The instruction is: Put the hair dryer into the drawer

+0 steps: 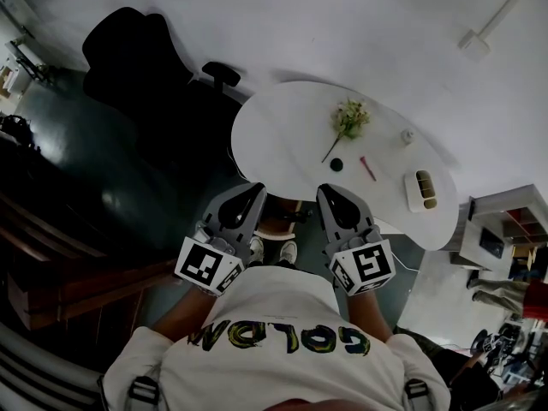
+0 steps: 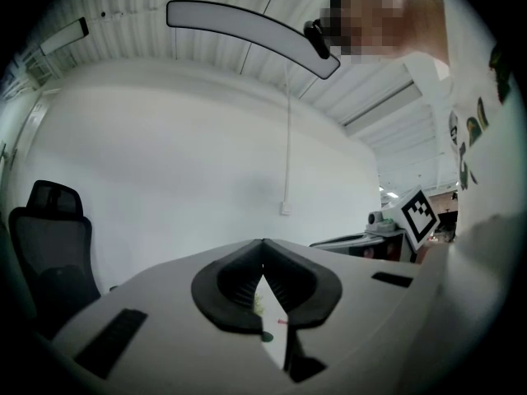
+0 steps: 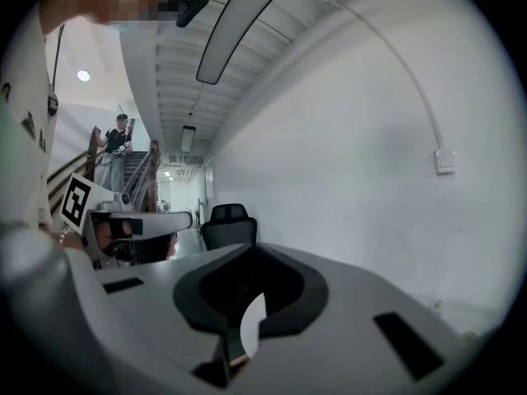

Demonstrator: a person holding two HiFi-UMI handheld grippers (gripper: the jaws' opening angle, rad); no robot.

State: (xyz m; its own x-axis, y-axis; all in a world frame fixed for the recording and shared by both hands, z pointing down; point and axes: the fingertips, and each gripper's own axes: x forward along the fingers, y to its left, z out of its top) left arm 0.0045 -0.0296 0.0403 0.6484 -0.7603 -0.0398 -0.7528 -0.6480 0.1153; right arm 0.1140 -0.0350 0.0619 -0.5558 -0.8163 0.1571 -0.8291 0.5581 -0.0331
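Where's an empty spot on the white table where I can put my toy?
The table's left end is bare, between the flowers and the rim by the black chair. The right side is crowded: a black disc, red stick and white tray.

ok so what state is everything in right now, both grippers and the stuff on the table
left gripper: shut, nothing in it
right gripper: shut, nothing in it
small bunch of pale flowers: lying flat on the white oval table
thin red stick: lying flat on the table
white oblong tray: on the table, something in it
black office chair: unoccupied, beside the table
hair dryer: not in view
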